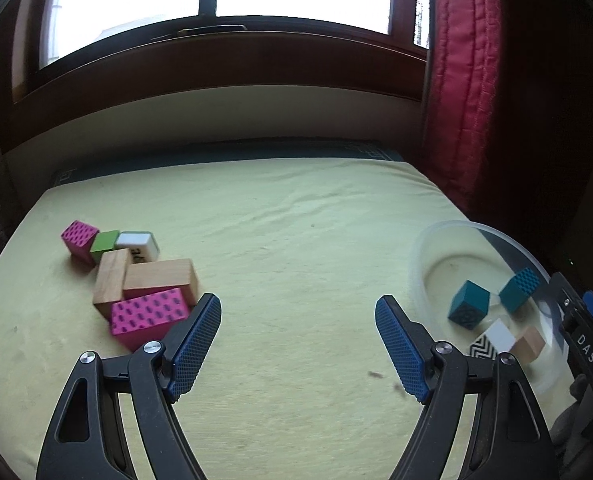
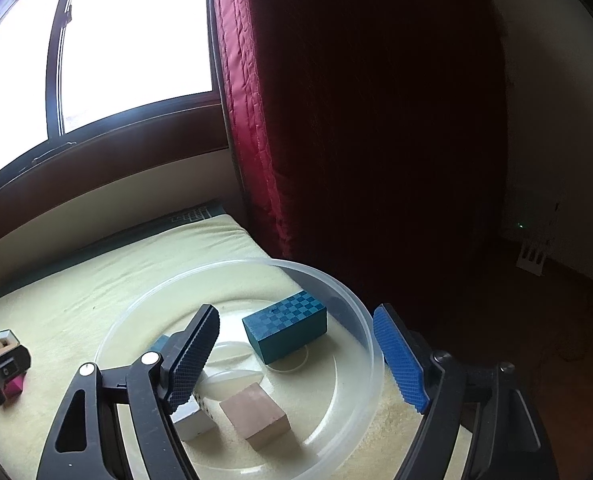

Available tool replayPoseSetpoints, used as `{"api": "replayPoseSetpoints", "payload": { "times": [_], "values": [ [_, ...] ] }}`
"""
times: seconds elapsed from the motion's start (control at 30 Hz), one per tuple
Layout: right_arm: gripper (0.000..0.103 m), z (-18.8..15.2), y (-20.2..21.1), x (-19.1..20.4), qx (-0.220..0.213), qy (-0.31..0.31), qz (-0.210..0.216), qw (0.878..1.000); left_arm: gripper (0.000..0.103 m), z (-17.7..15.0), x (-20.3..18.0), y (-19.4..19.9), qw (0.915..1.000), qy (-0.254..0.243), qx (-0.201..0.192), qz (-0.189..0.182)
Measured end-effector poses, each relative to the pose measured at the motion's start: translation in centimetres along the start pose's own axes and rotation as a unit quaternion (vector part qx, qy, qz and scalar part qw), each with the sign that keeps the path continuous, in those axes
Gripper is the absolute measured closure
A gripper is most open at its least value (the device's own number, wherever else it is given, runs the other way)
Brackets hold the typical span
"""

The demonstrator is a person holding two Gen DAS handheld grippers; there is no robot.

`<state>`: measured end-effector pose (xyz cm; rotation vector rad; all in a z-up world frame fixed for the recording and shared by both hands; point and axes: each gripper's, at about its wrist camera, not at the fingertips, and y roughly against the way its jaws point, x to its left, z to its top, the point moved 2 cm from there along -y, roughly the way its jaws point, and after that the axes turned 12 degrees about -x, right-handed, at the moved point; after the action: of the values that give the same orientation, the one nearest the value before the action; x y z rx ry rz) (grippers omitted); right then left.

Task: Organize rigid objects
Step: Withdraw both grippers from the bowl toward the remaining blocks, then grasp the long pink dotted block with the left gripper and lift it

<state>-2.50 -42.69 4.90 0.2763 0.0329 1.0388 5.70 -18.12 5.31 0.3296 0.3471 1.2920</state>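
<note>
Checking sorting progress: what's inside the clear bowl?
The clear bowl holds a teal checkered block, a plain wooden cube and a white block; another teal block is mostly hidden behind a gripper finger.

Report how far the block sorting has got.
Done: four blocks lie in the clear bowl, among them a teal checkered block and a plain wooden cube. In hand: nothing; the right gripper hangs over the bowl with open jaws, the left gripper is open and empty. Left: six blocks on the yellow cloth, the nearest a long pink dotted block.
</note>
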Motion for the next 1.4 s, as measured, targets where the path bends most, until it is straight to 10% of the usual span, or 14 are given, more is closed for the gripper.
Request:
{"api": "replayPoseSetpoints", "payload": {
  "times": [0.47, 1.4],
  "values": [
    [0.019, 0.2, 0.8, 2.0, -0.017, 0.057, 0.001, 0.998, 0.021, 0.0, 3.2, 0.1, 0.9991, 0.022, -0.004, 0.037],
    [0.017, -3.0, 3.2, 15.0, 0.045, 0.072, 0.181, 0.980, 0.018, -1.2, 10.6, -1.1, 0.9884, 0.098, 0.022, 0.114]
  ]
}}
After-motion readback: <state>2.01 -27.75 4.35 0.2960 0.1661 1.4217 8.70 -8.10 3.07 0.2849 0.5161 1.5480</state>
